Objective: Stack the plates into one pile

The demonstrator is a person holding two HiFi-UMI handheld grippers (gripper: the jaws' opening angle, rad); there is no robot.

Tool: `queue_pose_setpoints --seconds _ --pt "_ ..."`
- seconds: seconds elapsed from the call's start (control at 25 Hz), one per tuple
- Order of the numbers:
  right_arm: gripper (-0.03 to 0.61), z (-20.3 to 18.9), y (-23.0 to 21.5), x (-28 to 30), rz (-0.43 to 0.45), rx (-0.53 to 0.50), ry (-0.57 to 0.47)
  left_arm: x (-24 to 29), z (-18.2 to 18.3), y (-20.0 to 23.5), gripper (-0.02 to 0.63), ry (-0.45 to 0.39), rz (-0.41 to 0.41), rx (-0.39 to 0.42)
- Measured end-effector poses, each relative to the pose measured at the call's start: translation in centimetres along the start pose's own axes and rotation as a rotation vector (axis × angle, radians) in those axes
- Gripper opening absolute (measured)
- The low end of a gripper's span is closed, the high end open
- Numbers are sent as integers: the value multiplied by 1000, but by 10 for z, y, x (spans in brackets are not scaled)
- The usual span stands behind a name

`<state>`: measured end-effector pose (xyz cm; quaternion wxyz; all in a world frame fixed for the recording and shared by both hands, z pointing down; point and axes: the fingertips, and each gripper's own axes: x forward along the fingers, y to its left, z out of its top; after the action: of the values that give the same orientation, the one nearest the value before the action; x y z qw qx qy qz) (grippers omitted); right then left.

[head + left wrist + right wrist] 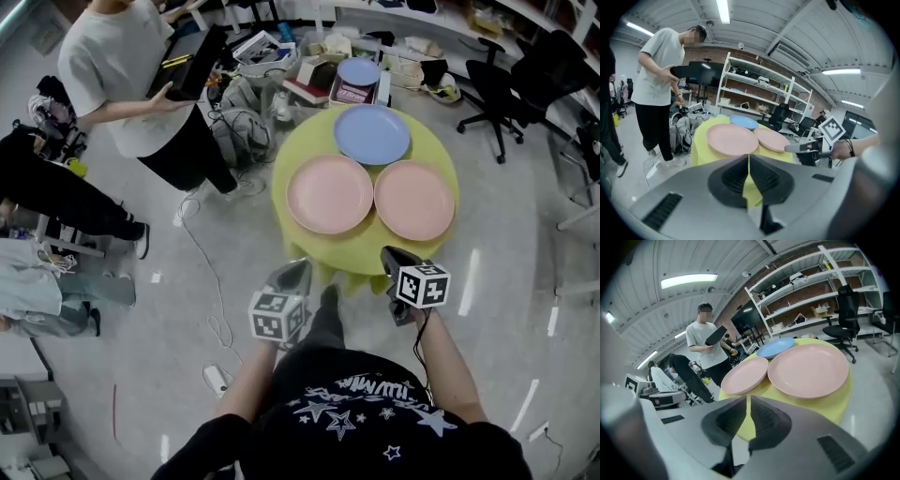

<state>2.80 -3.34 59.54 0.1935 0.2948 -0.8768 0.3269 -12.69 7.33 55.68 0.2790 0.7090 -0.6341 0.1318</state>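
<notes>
Jaws on the left gripper (748,158) are drawn together with nothing between them; only a thin slit shows the yellow table (364,248) beyond. Straight ahead of them lies the left pink plate (329,194), flat on the table with its hollow face upward. Being round, it has no long axis. Farther ahead, between the lines of the two grippers, the blue plate (372,134) also lies flat and face up at the table's far side, its near rim close to both pink rims. Ahead of the right gripper (747,400) lies the right pink plate (414,200), flat and face up, just beside the left one, rims nearly touching. This gripper's jaws are together as well and hold nothing. Both grippers hang short of the table's near edge, apart from every plate, tips pointing toward it. Well off to the left of the left jaws a person (131,84) stands holding a dark flat object (197,64).
</notes>
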Motion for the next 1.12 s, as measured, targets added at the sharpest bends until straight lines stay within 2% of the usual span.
queue_pose_setpoints --seconds 0.2,0.24,0.28,0.32,0.72,1.0,1.12 --pt "24 1 -5 25 -6 102 49 17 8 16 20 28 -3 -8" --pt "57 1 -5 30 -5 127 61 20 10 18 20 33 -4 -10" --pt "124 1 -5 34 -3 155 73 22 12 21 20 37 -6 -12" --pt "152 1 -5 39 -1 181 84 24 14 25 20 41 -8 -15" --pt "213 12 -8 94 -24 359 150 53 27 67 20 77 -29 -36" --pt "215 17 -18 123 -88 473 166 70 39 98 20 94 -52 -41" --pt "212 19 -21 130 -101 480 172 78 43 104 20 101 -68 -32"
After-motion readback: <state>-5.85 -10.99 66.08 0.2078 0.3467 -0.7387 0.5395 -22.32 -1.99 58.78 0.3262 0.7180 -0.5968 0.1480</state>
